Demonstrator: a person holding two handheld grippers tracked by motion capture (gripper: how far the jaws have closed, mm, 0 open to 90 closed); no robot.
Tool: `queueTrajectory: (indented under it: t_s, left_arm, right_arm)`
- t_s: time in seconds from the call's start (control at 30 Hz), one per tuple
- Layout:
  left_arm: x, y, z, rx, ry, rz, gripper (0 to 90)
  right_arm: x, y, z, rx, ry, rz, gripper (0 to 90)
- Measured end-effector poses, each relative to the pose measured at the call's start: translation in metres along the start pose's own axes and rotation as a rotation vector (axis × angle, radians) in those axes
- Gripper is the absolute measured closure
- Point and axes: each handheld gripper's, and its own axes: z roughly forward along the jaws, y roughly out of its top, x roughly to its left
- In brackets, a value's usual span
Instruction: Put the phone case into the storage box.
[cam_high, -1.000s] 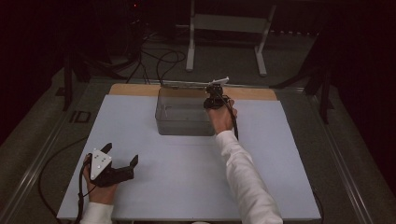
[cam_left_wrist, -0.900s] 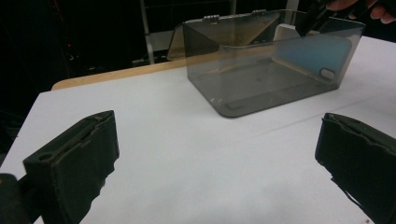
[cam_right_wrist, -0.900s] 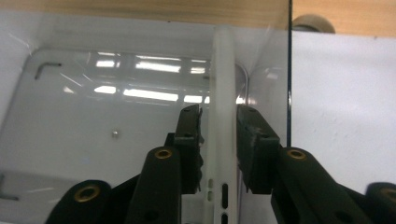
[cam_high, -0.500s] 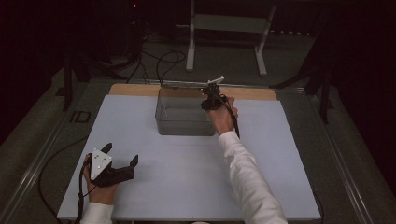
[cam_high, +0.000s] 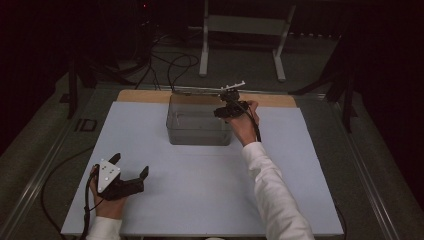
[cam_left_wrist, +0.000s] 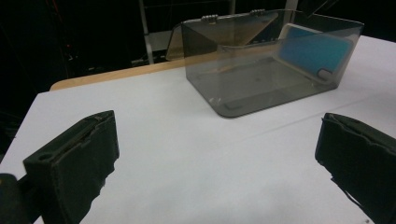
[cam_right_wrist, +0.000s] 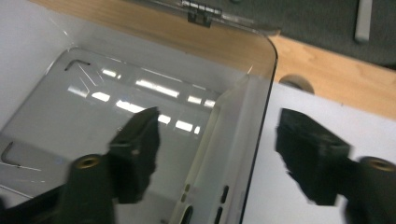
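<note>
Right hand-held gripper (cam_high: 228, 106), jaws released, straddles the clear box's (cam_high: 197, 131) 3 o'clock wall; close squarely. Left hand-held gripper (cam_high: 131, 172) rests released.

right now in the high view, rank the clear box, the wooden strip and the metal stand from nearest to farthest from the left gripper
From the left gripper, at the near left:
1. Clear box, mid-table, up and right.
2. Wooden strip, along the table's far edge.
3. Metal stand, on the floor beyond the table.

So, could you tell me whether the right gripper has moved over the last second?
Yes, slightly. In the high view the right gripper has edged forward and a little rightward, from over the clear box's right part to its far right corner.
</note>
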Motion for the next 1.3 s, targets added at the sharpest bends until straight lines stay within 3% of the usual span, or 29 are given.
queueTrajectory:
  t_s: [0.17,0.4,0.83,1.3]
  left_arm:
    - [0.0,0.0,0.0,0.0,-0.001,0.0,0.5]
    - [0.0,0.0,0.001,0.005,-0.003,0.004,0.5]
    - [-0.002,-0.001,0.003,0.016,-0.016,0.005,0.5]
    - [-0.002,0.0,0.003,0.017,-0.019,0.004,0.4]
  right_arm:
    - [-0.004,-0.005,-0.005,-0.051,0.033,-0.035,14.4]
    - [-0.012,-0.018,-0.013,-0.143,0.088,-0.051,11.7]
    - [-0.018,-0.049,-0.028,-0.202,0.158,-0.029,10.7]
    - [-0.022,-0.076,-0.053,-0.253,0.144,-0.052,13.3]
